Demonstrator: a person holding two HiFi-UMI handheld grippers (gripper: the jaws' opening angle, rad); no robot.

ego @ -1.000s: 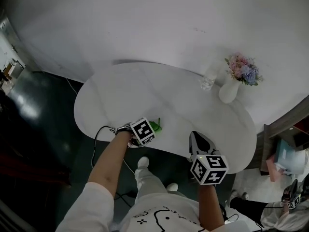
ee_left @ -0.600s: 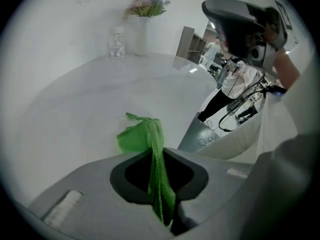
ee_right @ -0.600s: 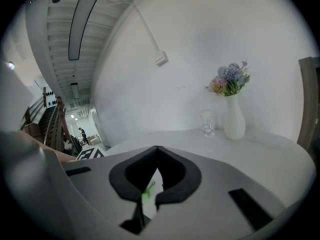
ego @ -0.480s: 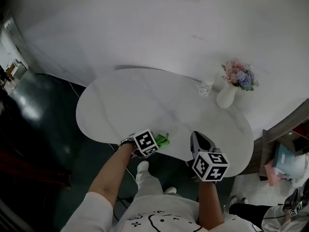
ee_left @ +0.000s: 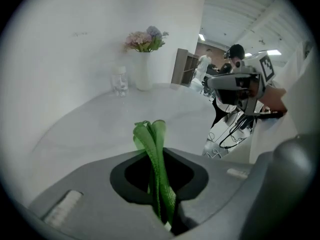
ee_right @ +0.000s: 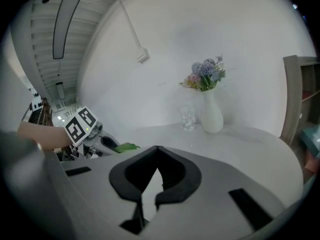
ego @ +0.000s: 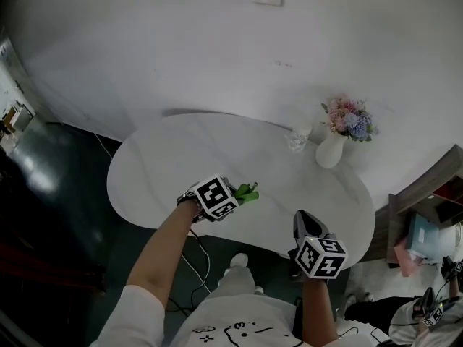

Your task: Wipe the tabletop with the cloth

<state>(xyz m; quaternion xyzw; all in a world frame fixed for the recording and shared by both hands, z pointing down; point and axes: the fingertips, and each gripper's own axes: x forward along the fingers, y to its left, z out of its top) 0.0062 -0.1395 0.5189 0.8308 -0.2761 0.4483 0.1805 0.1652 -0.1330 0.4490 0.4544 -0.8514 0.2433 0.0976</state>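
Note:
The green cloth (ego: 247,192) is bunched into a narrow fold and pinched in my left gripper (ego: 236,194), which is shut on it over the near part of the white oval tabletop (ego: 188,157). In the left gripper view the cloth (ee_left: 151,135) sticks up out of the left gripper (ee_left: 157,159) with the table ahead. I cannot tell whether the cloth touches the surface. My right gripper (ego: 304,225) hangs at the table's near right edge. In its own view the right gripper (ee_right: 157,148) is shut, nothing between its jaws.
A white vase (ego: 329,151) of pink and blue flowers (ego: 348,117) stands at the table's far right, a clear glass (ego: 295,139) just left of it. A wall runs behind the table. Dark floor lies left, and a person stands at the lower right (ego: 427,309).
My left gripper has carried the cloth from the table's near edge a little further over the top. The right gripper has stayed by the near right edge.

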